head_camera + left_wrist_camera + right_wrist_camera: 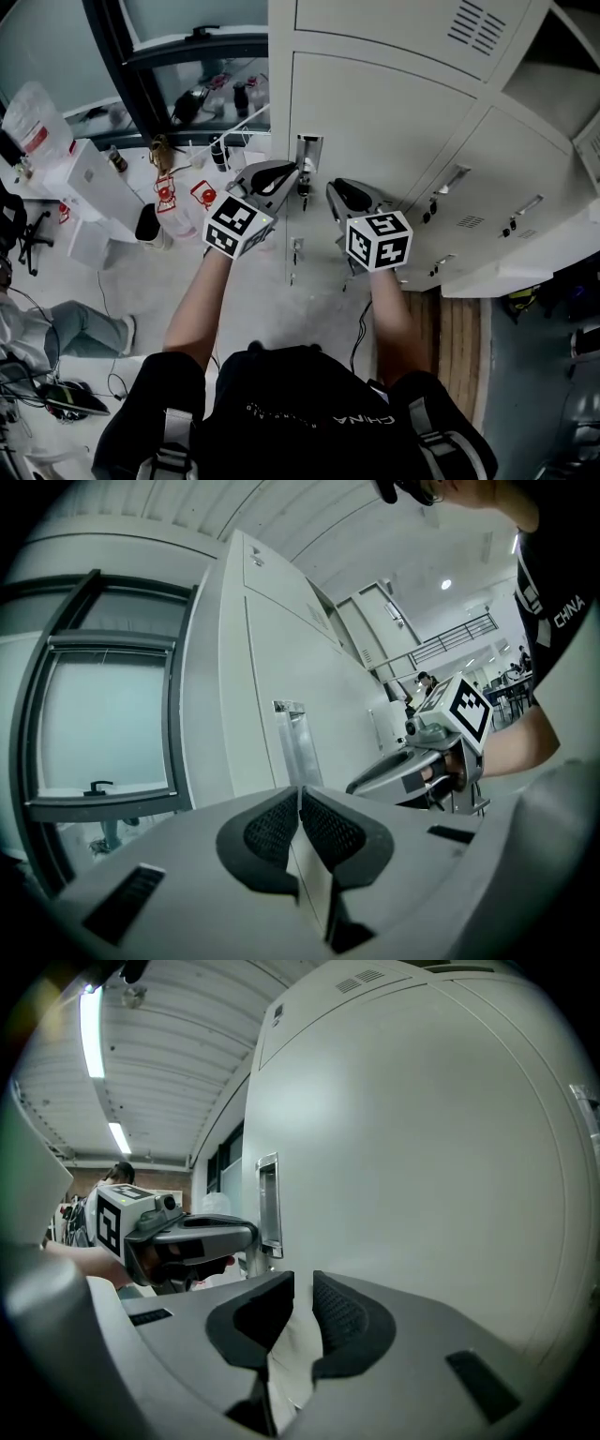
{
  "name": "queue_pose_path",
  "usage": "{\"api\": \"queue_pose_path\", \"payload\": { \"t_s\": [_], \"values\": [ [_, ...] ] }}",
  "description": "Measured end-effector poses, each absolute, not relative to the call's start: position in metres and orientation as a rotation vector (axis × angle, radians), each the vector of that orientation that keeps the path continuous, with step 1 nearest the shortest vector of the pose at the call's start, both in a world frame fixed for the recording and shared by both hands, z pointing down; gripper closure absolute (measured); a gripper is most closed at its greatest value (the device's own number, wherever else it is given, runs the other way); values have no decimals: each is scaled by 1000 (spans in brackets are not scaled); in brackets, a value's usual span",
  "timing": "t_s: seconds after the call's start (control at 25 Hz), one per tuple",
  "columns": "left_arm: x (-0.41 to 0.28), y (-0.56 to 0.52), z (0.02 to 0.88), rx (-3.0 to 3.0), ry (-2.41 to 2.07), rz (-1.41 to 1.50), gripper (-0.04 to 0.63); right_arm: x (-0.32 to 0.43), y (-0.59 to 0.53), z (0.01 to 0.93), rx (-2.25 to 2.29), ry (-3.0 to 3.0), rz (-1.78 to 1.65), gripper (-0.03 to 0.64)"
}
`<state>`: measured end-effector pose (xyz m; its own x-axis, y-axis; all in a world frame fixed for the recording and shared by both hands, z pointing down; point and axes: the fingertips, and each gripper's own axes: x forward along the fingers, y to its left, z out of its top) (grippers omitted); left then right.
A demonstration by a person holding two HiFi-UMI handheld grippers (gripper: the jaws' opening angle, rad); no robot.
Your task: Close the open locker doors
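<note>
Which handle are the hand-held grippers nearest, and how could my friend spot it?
Start at the pale grey metal lockers. On the door beside the dark-framed window sits a shiny upright steel handle plate, the leftmost handle of all.

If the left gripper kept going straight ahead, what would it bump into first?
Probably the metal handle plate on the locker door: the left gripper lines up just under it, though depth is hard to judge.
</note>
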<state>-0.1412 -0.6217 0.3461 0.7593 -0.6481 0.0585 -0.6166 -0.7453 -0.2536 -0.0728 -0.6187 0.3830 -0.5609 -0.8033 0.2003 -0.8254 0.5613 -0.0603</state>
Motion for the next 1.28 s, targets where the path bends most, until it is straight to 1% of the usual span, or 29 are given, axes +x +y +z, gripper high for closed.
{"api": "queue_pose_path", "payload": {
  "t_s": [0.16, 0.28, 0.6, 0.76, 1.04, 1.28],
  "values": [
    [-142, -623, 346, -2748, 1010, -229, 571, -78, -617, 385, 1363, -2639, 252, 535],
    [-144, -623, 346, -2765, 1021, -243, 574, -88, -613, 388, 1317, -2678, 386, 535],
    [-143, -625, 346, -2797, 1017, -284, 574, -112, -616, 395, 1118, -2817, 1169, 531],
    [-143, -625, 346, -2800, 1008, -297, 574, -113, -621, 393, 1069, -2832, 1416, 514],
    [-143, -624, 347, -2806, 993, -293, 574, -121, -624, 402, 1087, -2778, 1593, 515],
    [-144, -624, 346, -2809, 982, -292, 574, -130, -621, 403, 1127, -2775, 1566, 515]
  ]
}}
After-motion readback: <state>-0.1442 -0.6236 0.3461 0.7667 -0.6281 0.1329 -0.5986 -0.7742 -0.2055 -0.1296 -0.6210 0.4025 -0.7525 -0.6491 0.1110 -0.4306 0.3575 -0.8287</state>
